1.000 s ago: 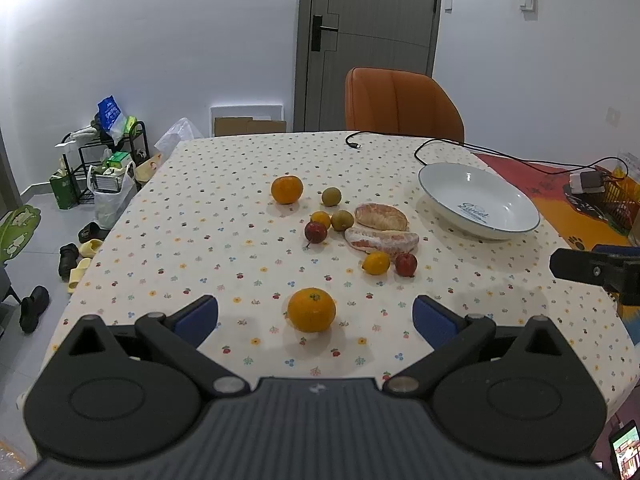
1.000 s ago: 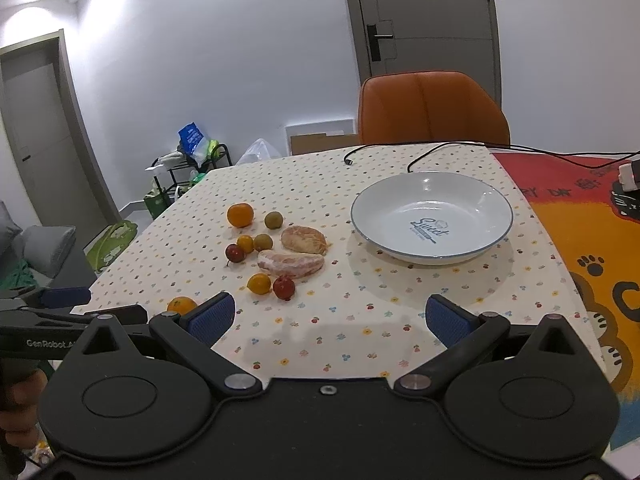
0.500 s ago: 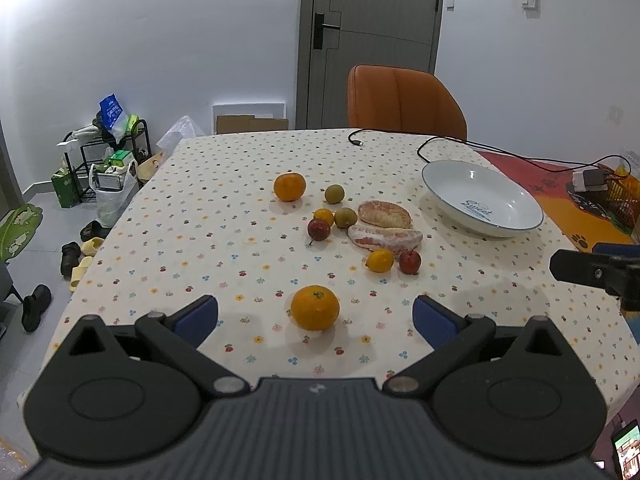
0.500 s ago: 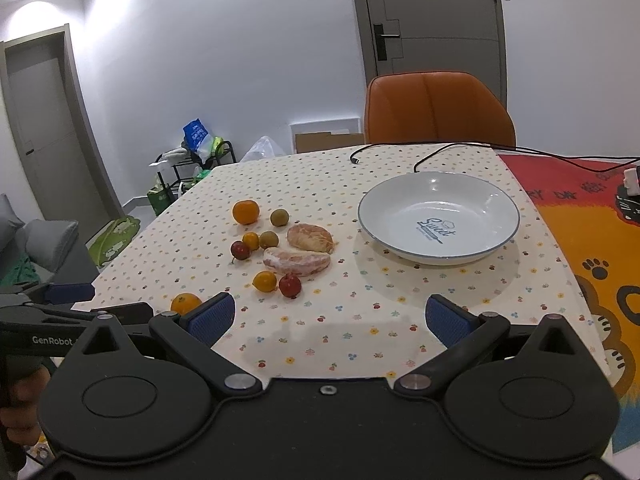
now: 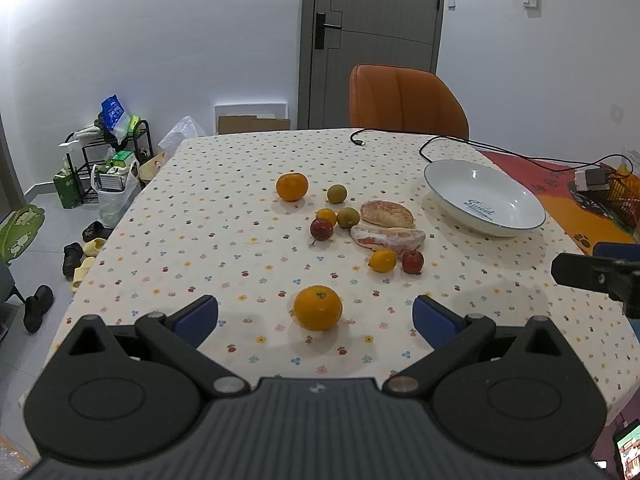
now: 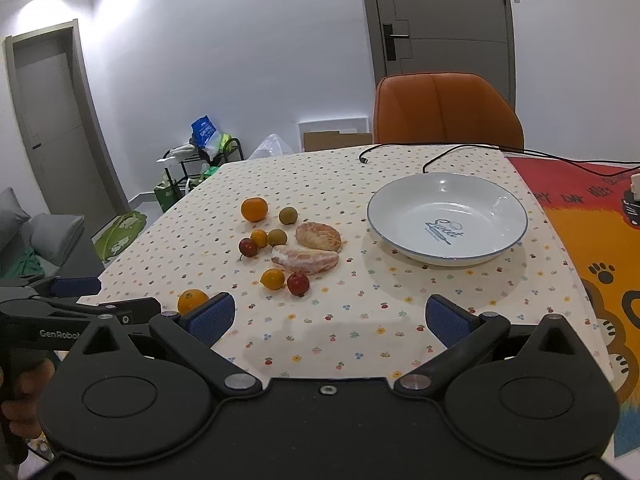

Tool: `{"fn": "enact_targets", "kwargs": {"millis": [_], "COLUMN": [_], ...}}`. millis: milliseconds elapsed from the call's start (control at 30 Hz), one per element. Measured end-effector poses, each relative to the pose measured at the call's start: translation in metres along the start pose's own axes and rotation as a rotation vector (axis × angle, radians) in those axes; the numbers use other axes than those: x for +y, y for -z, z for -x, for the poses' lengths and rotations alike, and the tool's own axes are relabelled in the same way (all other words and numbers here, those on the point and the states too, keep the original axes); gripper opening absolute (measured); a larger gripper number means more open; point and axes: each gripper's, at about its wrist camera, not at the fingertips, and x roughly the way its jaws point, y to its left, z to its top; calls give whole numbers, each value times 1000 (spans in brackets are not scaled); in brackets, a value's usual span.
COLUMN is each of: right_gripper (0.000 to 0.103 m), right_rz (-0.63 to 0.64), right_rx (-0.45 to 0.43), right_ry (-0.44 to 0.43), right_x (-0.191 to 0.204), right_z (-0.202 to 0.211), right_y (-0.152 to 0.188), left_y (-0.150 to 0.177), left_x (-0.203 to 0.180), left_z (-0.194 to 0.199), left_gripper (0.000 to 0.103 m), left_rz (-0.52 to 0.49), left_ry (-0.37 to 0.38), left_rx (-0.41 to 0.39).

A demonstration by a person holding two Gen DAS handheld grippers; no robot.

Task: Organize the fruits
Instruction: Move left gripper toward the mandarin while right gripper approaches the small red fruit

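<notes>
Left wrist view: dotted table [image 5: 208, 216], white plate [image 5: 484, 204] empty at its right side. Left of the plate, pomelo pieces [image 5: 387, 226] and small fruits; nearest orange [image 5: 318, 307] sits between the left gripper's [image 5: 316, 316] spread-apart fingers. Right gripper [image 6: 330, 318] also spread, empty.

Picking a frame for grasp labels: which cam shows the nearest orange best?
Left wrist. The nearest orange sits whole and unblocked between the open left gripper's fingers. In the right wrist view it is small, partly hidden behind a blue pad of the right gripper.
</notes>
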Motion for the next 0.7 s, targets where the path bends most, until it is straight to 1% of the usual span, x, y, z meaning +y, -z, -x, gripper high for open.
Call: {"fn": "enact_targets", "kwargs": {"millis": [700], "right_gripper": [103], "right_rz": [12], "right_rx": [2], "right_ry": [2], "right_x": [-1], "right_z": [-3], "right_y": [2], "left_y": [0], "left_x": [-2], "left_z": [0], "left_gripper": [103], "left_rz": [-7], "left_ry": [-4], "left_rx": [-3]}}
